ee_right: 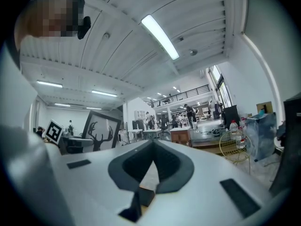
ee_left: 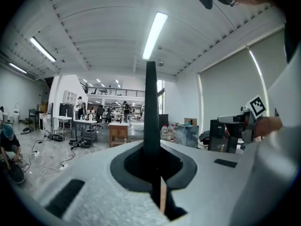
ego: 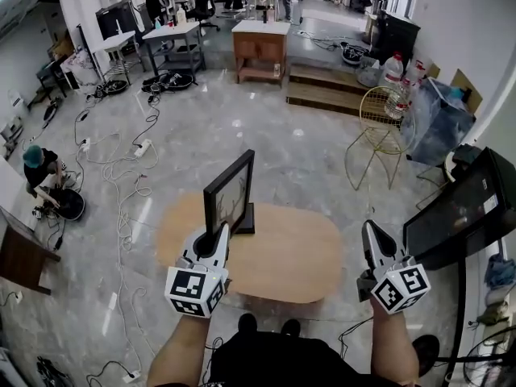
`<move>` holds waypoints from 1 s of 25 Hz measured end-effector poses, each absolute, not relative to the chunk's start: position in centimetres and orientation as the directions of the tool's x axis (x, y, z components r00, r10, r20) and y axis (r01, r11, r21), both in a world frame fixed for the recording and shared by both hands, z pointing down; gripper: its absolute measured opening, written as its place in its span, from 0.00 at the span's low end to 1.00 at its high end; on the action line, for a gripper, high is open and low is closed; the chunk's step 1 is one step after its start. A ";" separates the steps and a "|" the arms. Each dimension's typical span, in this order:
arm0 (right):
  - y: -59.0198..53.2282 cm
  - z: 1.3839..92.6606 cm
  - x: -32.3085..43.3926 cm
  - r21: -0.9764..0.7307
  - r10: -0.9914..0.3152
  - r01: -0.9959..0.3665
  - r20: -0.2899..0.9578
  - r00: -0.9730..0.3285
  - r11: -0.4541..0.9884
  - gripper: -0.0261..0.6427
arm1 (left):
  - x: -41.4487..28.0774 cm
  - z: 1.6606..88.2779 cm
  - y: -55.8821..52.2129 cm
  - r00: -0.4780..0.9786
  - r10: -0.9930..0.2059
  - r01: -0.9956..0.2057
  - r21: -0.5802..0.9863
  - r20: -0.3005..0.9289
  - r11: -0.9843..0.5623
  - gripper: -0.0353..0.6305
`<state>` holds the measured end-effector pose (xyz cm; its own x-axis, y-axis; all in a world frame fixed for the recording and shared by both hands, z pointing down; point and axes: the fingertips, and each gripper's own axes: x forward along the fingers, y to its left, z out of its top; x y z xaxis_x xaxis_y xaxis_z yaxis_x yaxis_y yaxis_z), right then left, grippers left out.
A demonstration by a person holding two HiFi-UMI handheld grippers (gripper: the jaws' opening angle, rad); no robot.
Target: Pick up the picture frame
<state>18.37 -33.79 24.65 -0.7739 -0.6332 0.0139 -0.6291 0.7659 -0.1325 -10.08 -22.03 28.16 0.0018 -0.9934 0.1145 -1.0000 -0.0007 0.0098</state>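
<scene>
The picture frame [ego: 230, 193] stands upright over the tabletop's [ego: 290, 256] far left edge. Its lower near corner is pinched edge-on in the left claw [ego: 219, 236], which a forward-reaching forearm holds about level. The right claw [ego: 371, 230], closed on nothing, hovers level just off the tabletop's right edge.

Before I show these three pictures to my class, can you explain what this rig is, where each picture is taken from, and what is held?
There is no robot: a person wears a head camera and holds a white two-jaw gripper in each hand. The head view looks down on both; the two gripper views come from cameras riding on them, looking along the jaws. The left gripper is shut on the lower part of a black rectangular picture frame with an antler print, over a light oval wooden table. The right gripper is shut and empty.
</scene>
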 end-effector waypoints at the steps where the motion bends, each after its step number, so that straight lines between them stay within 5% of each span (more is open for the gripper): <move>1: -33.8 24.7 18.3 -0.136 -0.632 -0.627 0.013 -0.775 0.767 0.04 | -10.1 28.3 -22.1 0.002 -0.993 -1.000 0.012 0.118 0.000 0.08; 25: -34.9 24.7 16.4 -0.131 -0.594 -0.591 0.022 -0.804 0.796 0.04 | -10.2 28.9 -24.3 0.011 -0.989 -1.000 0.005 0.149 -0.011 0.08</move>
